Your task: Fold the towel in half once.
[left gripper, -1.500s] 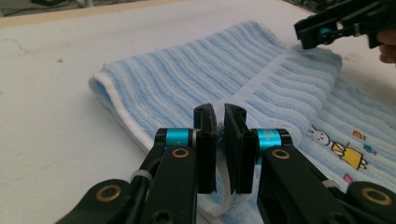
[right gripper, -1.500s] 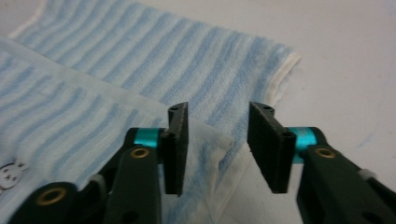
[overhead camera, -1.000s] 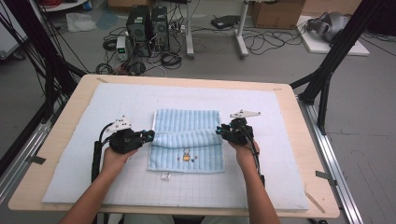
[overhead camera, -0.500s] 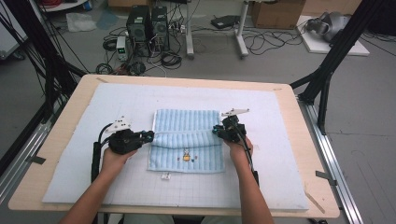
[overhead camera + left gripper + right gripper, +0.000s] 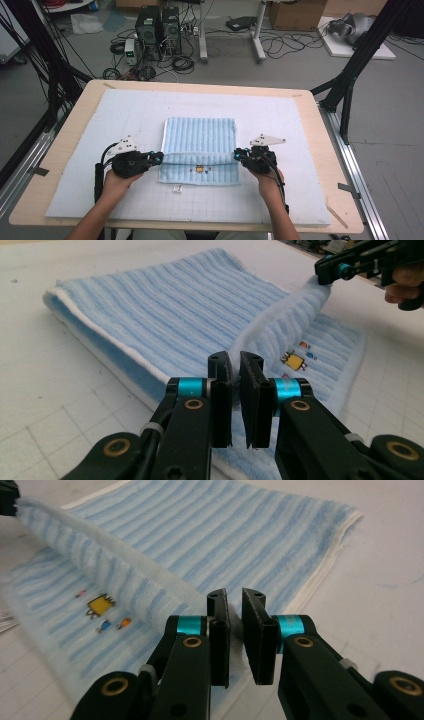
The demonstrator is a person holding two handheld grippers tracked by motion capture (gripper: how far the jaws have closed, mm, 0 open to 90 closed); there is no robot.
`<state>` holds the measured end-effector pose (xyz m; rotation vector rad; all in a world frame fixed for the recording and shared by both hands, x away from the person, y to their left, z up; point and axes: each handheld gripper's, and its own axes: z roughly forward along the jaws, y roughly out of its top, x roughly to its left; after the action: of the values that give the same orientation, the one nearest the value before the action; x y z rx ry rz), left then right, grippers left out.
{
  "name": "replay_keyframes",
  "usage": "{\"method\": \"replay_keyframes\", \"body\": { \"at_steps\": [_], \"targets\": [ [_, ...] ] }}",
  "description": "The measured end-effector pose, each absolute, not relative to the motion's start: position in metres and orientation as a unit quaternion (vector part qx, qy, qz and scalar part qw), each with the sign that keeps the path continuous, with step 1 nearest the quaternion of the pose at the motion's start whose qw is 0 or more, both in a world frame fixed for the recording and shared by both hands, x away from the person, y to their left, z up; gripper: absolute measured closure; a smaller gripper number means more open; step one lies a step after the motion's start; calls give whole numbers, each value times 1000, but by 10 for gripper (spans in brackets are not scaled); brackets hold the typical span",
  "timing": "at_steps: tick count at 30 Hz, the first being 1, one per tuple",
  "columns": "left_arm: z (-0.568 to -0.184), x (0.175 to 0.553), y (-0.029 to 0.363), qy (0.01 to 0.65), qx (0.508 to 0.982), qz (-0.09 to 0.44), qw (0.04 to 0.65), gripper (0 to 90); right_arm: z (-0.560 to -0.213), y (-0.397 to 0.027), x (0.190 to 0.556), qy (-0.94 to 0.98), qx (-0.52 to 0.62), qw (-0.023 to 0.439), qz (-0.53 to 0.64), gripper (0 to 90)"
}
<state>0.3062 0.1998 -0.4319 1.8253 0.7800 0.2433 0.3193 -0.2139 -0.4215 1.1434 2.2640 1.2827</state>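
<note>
Here we hold the left tongs (image 5: 159, 159) and right tongs (image 5: 237, 155) pinched on opposite ends of the blue striped towel (image 5: 200, 137), its raised folded edge stretched between them, the rest lying on the white mat (image 5: 90, 130) covering the worktop (image 5: 60, 150).

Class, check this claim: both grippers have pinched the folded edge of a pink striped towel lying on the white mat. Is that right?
Not quite: the towel is light blue, not pink, as the high view shows. The rest holds: the left gripper and right gripper each pinch its folded edge on the white mat.
</note>
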Motion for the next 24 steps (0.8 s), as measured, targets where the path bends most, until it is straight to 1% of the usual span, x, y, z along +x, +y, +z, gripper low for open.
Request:
{"method": "replay_keyframes", "body": {
  "at_steps": [4, 5, 9, 12, 15, 18, 21, 22, 24],
  "targets": [
    [-434, 300, 205, 325, 770, 97, 540, 845, -425, -217, 306, 786, 392, 145, 455, 819],
    [-433, 298, 206, 323, 771, 95, 541, 868, -424, -217, 304, 786, 391, 143, 456, 820],
    [-433, 293, 211, 321, 774, 96, 538, 876, -419, -218, 295, 787, 382, 144, 463, 821],
    [-438, 294, 214, 333, 775, 99, 528, 872, -422, -217, 292, 796, 381, 143, 448, 821],
    [-440, 294, 209, 338, 778, 97, 521, 798, -428, -216, 292, 799, 382, 138, 445, 821],
    [-444, 296, 202, 357, 778, 91, 508, 635, -428, -214, 291, 801, 380, 136, 442, 819],
    [-447, 298, 195, 373, 782, 89, 491, 535, -428, -215, 292, 801, 380, 133, 443, 819],
    [-448, 298, 193, 373, 784, 90, 488, 517, -428, -215, 291, 801, 379, 134, 443, 818],
    [-449, 297, 190, 371, 789, 93, 480, 514, -428, -215, 291, 801, 379, 134, 443, 818]
  ]
}}
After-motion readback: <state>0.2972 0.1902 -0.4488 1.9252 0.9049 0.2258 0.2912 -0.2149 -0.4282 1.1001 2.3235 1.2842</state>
